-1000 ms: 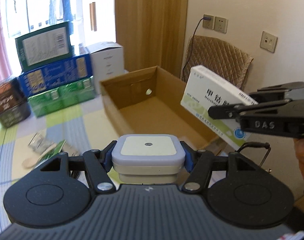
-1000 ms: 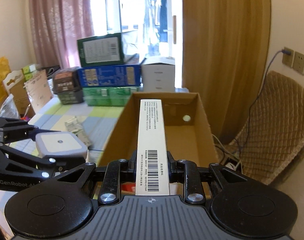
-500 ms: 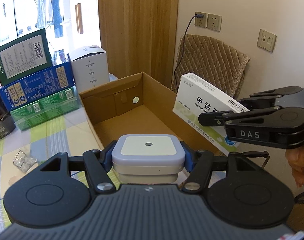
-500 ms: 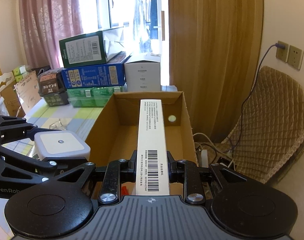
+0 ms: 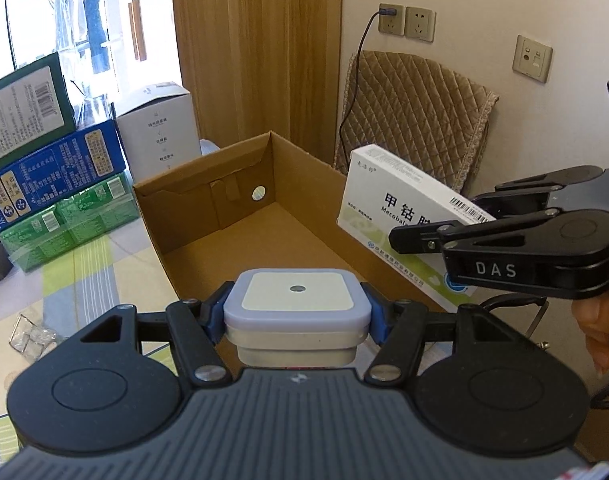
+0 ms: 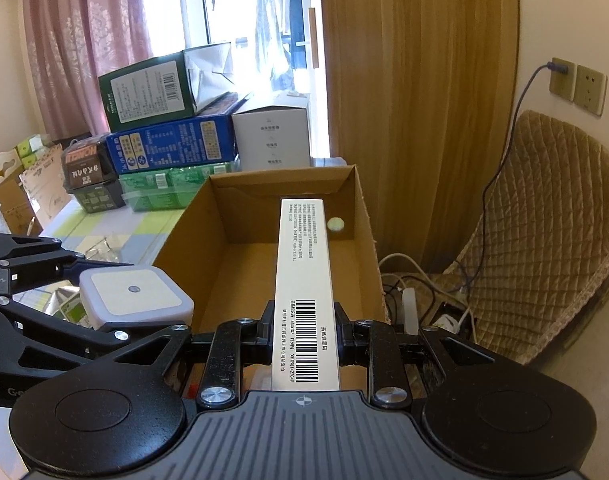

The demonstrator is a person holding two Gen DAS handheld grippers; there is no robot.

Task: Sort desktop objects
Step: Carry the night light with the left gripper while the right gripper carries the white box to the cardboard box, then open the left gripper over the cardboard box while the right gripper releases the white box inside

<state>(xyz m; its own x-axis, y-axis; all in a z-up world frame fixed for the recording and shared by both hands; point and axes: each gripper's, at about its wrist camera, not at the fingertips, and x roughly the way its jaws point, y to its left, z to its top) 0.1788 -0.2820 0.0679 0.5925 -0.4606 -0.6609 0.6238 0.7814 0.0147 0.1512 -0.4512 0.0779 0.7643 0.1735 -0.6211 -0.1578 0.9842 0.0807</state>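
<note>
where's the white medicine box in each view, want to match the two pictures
Left wrist: medicine box at centre right, clamped in the right gripper, over the right wall of the cardboard box.
Right wrist: medicine box at centre, narrow side up, reaching over the cardboard box.
Shared landmark: the cardboard box.

wrist cams close, tilted down | shared: cardboard box

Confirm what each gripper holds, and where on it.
Left gripper clamps the square night light by its two opposite sides. Right gripper pinches the medicine box across its flat faces near the barcode end.
</note>
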